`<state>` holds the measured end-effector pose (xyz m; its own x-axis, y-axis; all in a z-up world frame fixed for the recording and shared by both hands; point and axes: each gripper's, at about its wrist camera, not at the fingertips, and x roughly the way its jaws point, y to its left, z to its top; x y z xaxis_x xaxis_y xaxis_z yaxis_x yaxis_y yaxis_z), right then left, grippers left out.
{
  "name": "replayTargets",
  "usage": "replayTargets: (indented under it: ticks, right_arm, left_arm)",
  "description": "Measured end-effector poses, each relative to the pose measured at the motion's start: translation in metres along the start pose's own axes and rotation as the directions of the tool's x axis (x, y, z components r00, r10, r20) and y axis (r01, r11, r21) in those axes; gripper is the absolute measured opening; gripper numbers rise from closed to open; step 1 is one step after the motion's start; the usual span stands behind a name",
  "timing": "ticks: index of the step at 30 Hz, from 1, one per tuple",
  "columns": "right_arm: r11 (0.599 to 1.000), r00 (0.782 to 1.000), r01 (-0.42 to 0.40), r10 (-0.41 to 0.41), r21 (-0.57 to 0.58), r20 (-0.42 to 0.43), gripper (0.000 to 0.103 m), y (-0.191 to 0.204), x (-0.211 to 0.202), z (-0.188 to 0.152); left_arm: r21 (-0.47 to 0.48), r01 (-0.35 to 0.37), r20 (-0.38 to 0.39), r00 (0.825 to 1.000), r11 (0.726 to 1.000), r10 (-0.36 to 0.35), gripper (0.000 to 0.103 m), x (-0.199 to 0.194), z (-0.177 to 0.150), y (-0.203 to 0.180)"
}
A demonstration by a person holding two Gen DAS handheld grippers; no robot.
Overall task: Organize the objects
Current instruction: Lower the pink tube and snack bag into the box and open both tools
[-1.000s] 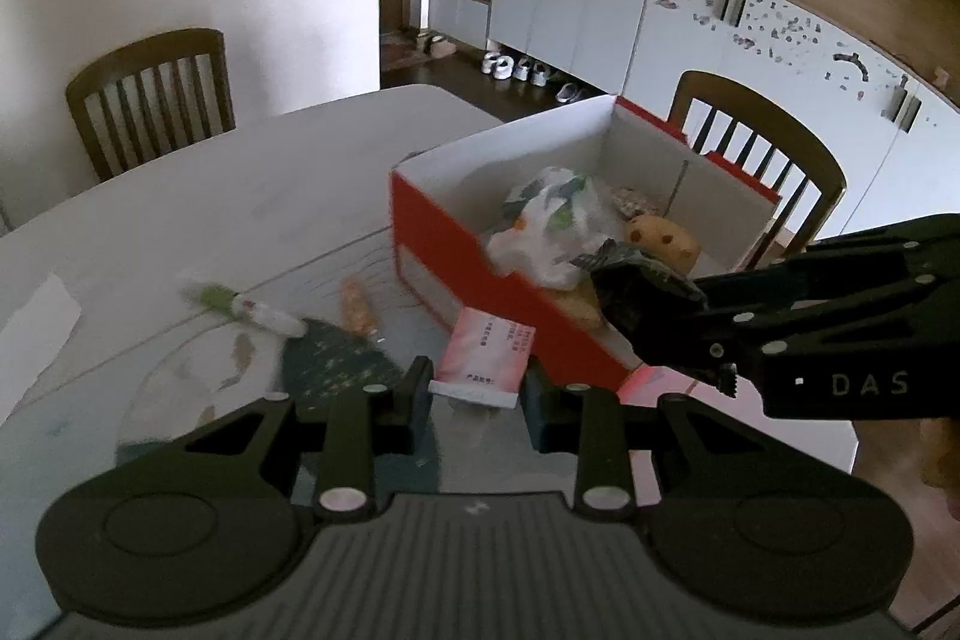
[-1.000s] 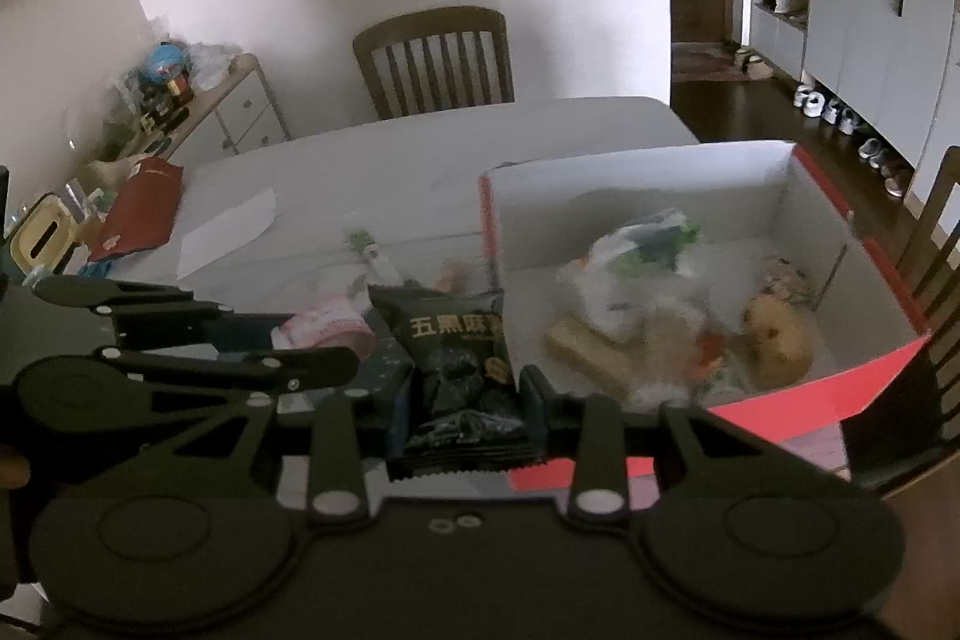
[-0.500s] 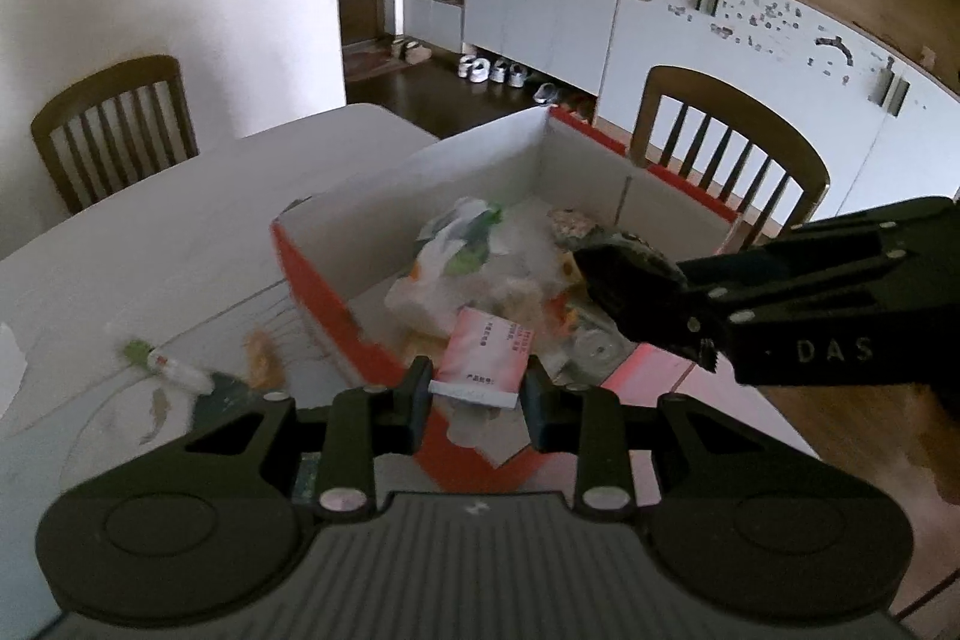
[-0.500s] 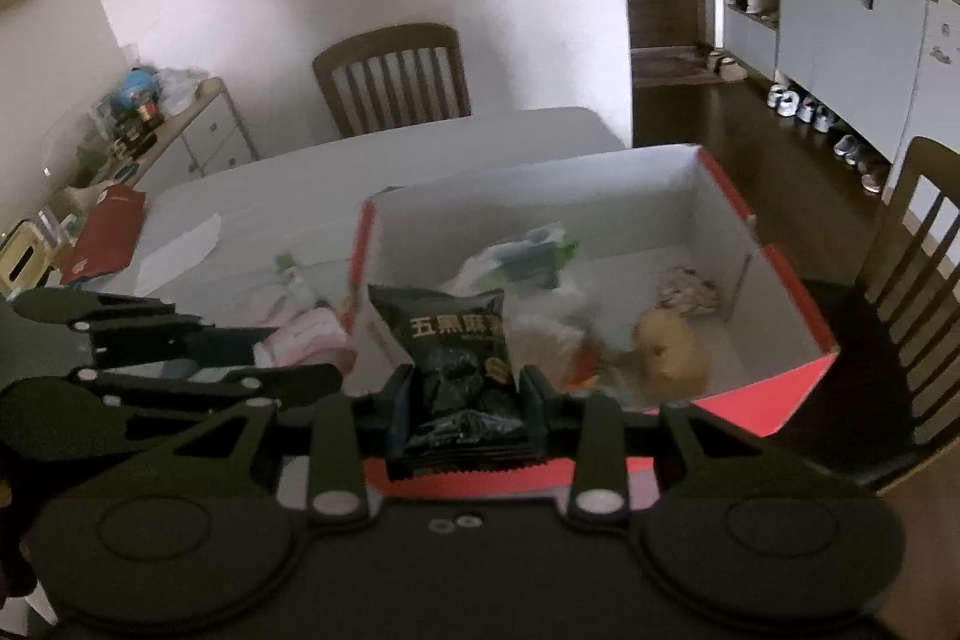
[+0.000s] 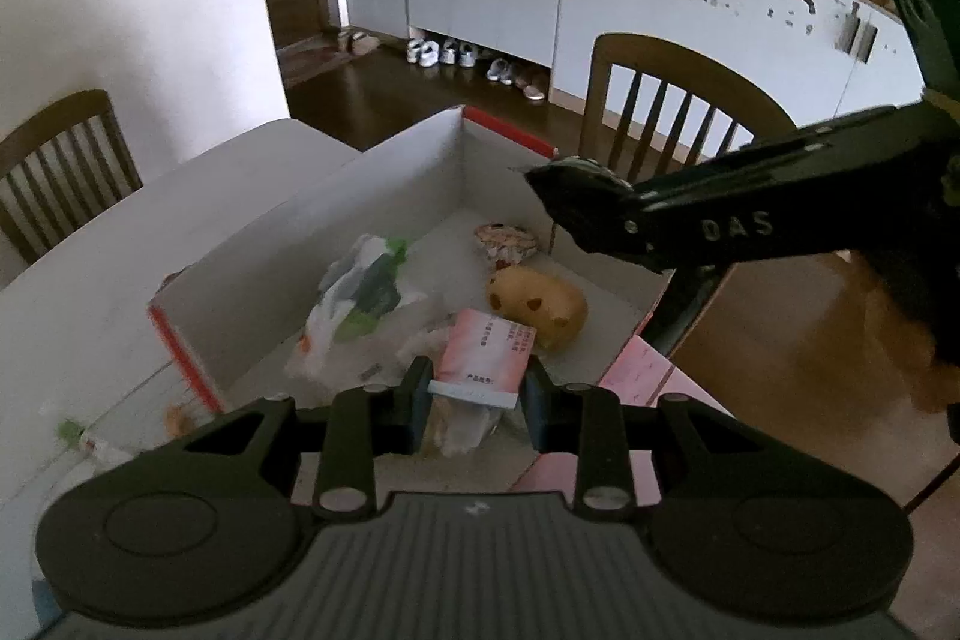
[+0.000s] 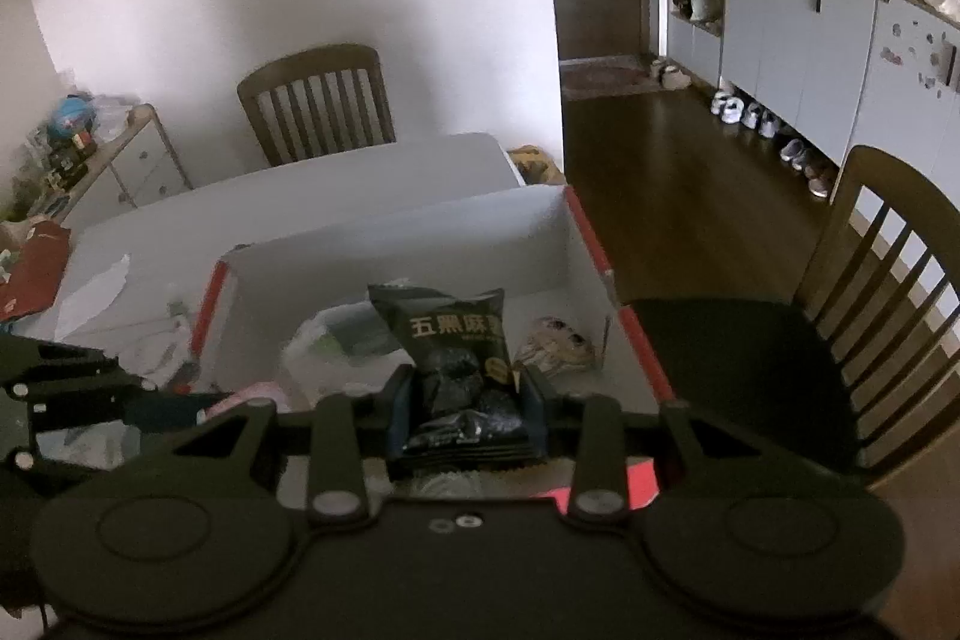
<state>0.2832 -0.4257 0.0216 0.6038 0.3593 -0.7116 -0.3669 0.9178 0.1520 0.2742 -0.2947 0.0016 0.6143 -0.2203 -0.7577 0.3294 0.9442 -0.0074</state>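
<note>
- Left gripper fingers clamp a pink rectangular sachet above the red-edged white cardboard box.
- Right gripper fingers clamp a black snack packet over the same box.

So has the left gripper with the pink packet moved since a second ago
Yes. The left gripper, shut on the pink packet, has moved from over the table outside the red-edged box to above its inside.

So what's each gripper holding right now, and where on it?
The left gripper pinches the pink packet by its lower end. The right gripper clamps the black snack bag across its lower half.
</note>
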Motion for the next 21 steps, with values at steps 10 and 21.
replayTargets:
  ticks: [10,21]
  right_arm:
    - [0.999,0.998,0.002,-0.004,-0.039,-0.062,0.036,-0.005,0.049,0.015]
    - [0.998,0.99,0.01,-0.019,-0.068,-0.137,0.036,-0.01,0.094,0.017]
  left_arm:
    - [0.031,-0.04,-0.089,0.995,0.999,0.043,0.03,0.051,0.019,-0.003]
    - [0.077,-0.043,-0.172,0.983,0.996,0.055,0.03,0.092,0.022,-0.005]
